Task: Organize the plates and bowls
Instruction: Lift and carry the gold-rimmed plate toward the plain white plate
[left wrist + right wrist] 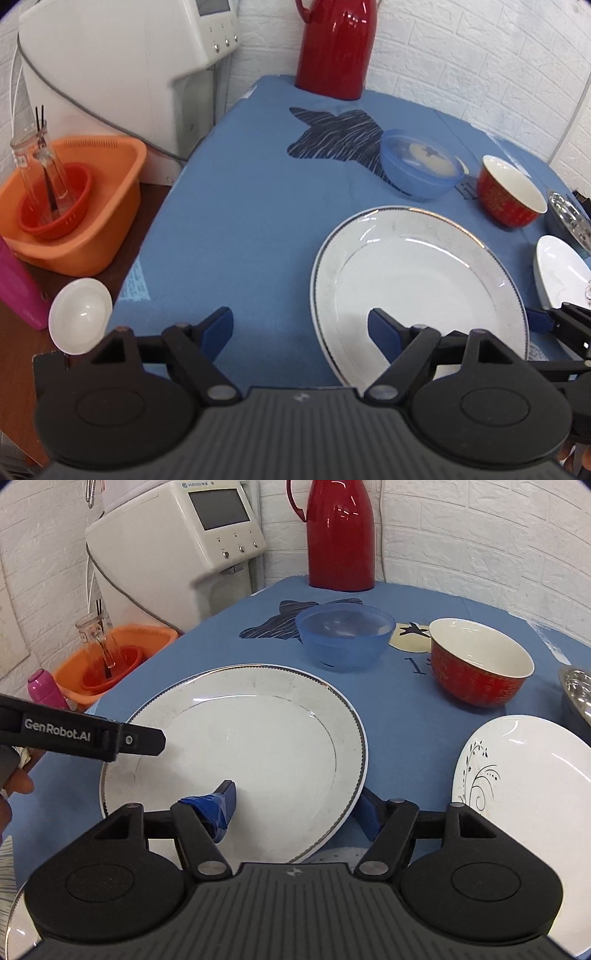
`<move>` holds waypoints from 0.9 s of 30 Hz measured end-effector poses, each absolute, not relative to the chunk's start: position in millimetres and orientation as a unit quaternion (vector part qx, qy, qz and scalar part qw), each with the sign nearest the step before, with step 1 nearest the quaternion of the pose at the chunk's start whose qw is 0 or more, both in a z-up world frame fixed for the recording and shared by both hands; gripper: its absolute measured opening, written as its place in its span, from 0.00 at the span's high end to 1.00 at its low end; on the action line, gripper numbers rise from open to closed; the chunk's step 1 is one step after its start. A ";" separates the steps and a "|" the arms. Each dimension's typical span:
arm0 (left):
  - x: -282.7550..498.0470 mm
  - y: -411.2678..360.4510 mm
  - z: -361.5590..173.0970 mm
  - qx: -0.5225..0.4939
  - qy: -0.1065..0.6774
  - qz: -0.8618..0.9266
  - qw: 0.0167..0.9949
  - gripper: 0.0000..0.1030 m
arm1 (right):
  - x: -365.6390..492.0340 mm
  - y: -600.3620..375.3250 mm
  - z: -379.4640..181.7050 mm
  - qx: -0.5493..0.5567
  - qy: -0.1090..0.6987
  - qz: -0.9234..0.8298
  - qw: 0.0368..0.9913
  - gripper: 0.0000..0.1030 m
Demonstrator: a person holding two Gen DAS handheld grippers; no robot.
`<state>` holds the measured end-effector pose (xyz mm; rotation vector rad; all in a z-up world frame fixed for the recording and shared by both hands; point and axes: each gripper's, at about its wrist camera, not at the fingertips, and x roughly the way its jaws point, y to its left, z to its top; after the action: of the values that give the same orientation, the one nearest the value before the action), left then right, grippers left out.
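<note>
A large white plate (417, 291) (240, 738) with a thin dark rim lies on the blue cloth. My left gripper (301, 328) is open; its right finger is over the plate's near left rim and its left finger over bare cloth. My right gripper (297, 808) is open and straddles the plate's near right rim, one finger above the plate and the other outside its edge. Behind the plate stand a translucent blue bowl (421, 166) (343, 635) and a red bowl (509, 192) (480, 664) with a white inside. A white plate with a black floral pattern (524, 768) (561, 273) lies to the right.
A steel bowl (576, 686) sits at the far right edge. A red thermos (340, 535) and a white appliance (177, 546) stand at the back. Left of the cloth are an orange basin (74, 214) holding a glass, a pink bottle (18, 288) and a small white dish (79, 317).
</note>
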<state>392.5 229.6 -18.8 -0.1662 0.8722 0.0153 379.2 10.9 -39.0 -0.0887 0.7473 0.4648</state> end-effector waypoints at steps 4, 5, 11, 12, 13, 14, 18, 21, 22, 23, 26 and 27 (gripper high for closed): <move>395.0 228.4 -21.7 -0.084 0.422 0.006 0.903 0.21 | 384.9 9.1 -38.0 -0.045 0.364 0.213 0.905 0.46; 395.5 227.4 -21.7 -0.081 0.421 0.006 0.903 0.21 | 386.0 9.2 -37.9 -0.046 0.366 0.217 0.904 0.45; 395.4 221.3 -18.6 -0.073 0.416 -0.008 0.906 0.70 | 384.7 6.5 -39.3 -0.058 0.351 0.251 0.900 0.57; 396.0 221.5 -17.2 -0.088 0.420 -0.020 0.903 0.79 | 385.4 5.0 -39.0 -0.058 0.349 0.249 0.901 0.62; 397.1 219.7 -16.4 -0.087 0.422 -0.015 0.902 0.79 | 386.2 4.6 -38.2 -0.058 0.349 0.245 0.902 0.64; 397.8 217.6 -16.4 -0.081 0.419 -0.010 0.904 0.79 | 386.6 5.1 -37.4 -0.058 0.350 0.242 0.903 0.66; 399.5 214.8 -10.1 -0.076 0.411 0.009 0.908 0.84 | 383.3 9.4 -35.4 -0.048 0.351 0.235 0.905 0.66; 395.6 211.5 3.9 -0.054 0.389 0.010 0.920 0.84 | 381.6 8.0 -26.7 -0.030 0.339 0.239 0.910 0.66; 395.0 212.4 7.9 -0.056 0.384 0.008 0.922 0.84 | 380.7 8.1 -23.3 -0.033 0.330 0.238 0.913 0.66; 394.5 212.8 11.1 -0.057 0.381 0.005 0.923 0.84 | 380.4 8.2 -20.0 -0.035 0.322 0.237 0.916 0.66; 389.3 212.6 17.8 -0.060 0.378 0.005 0.924 0.84 | 377.5 6.9 -13.8 -0.035 0.314 0.235 0.919 0.66; 385.4 212.3 20.3 -0.059 0.377 0.004 0.924 0.84 | 373.9 5.7 -11.8 -0.033 0.313 0.235 0.920 0.66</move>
<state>385.4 212.3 20.3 -0.1217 0.7745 0.0080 373.9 5.7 -11.8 -0.0672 0.6439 0.4827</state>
